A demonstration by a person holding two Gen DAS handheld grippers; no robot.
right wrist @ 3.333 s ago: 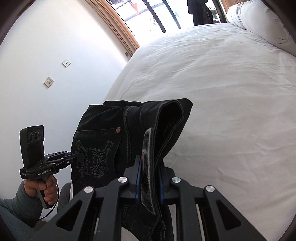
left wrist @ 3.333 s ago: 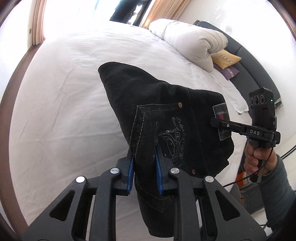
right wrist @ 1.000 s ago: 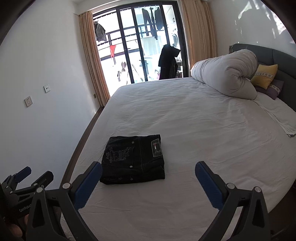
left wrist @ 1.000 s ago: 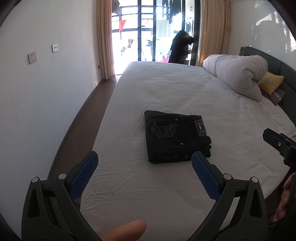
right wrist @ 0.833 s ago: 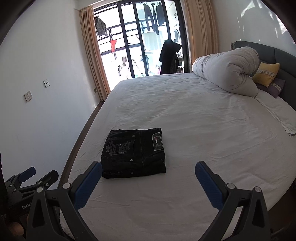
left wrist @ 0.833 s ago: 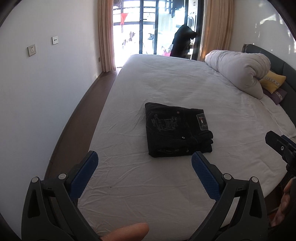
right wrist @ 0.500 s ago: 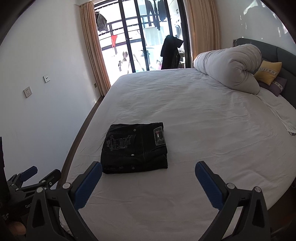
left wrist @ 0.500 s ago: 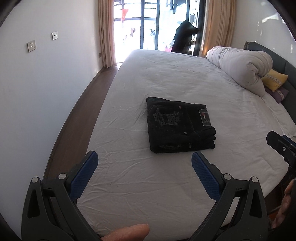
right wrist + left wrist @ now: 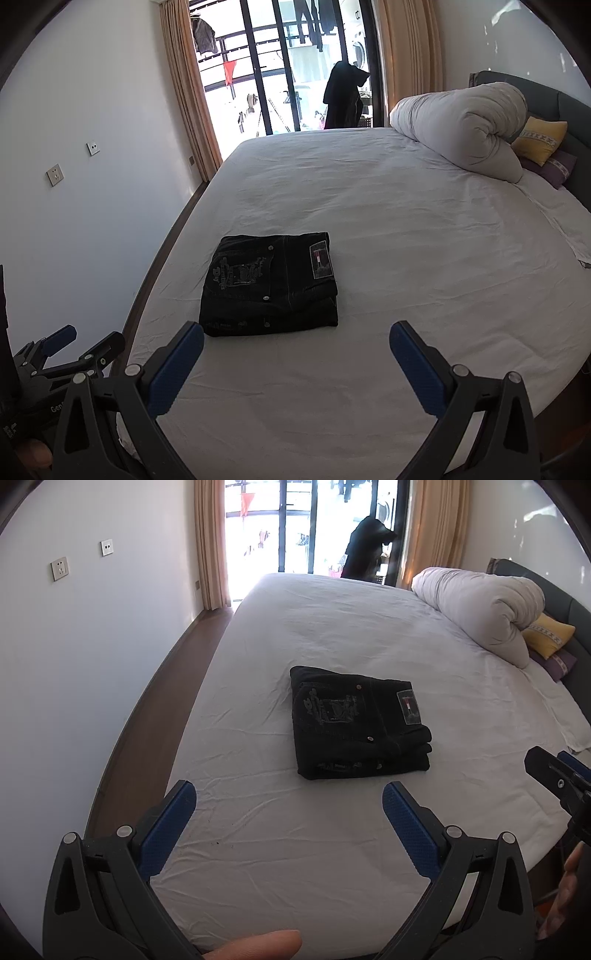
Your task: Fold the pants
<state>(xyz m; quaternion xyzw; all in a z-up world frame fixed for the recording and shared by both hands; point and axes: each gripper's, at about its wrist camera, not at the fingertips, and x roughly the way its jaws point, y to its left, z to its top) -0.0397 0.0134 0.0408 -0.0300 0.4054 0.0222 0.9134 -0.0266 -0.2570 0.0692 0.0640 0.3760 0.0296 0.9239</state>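
The black pants (image 9: 356, 723) sit folded into a squat rectangle on the white bed (image 9: 332, 627), nearer the wall-side edge than the rolled duvet (image 9: 476, 609); back pocket embroidery and the waistband patch face up, so the fold looks done to me. Both tools hang back off the bundle — left tool (image 9: 288, 805) has its blue pads spread wide with nothing between them; right tool (image 9: 295, 341) is the same, wide apart and empty.

Handling guess: it's denim, so thick, fairly heavy and floppy, not slippery and not fragile; several layers stacked means a single-edge pinch would likely peel the top layer and undo the fold. If it needs moving, I'd take it at the two near corners — one tool each, biting through all the layers at the stacked edge.
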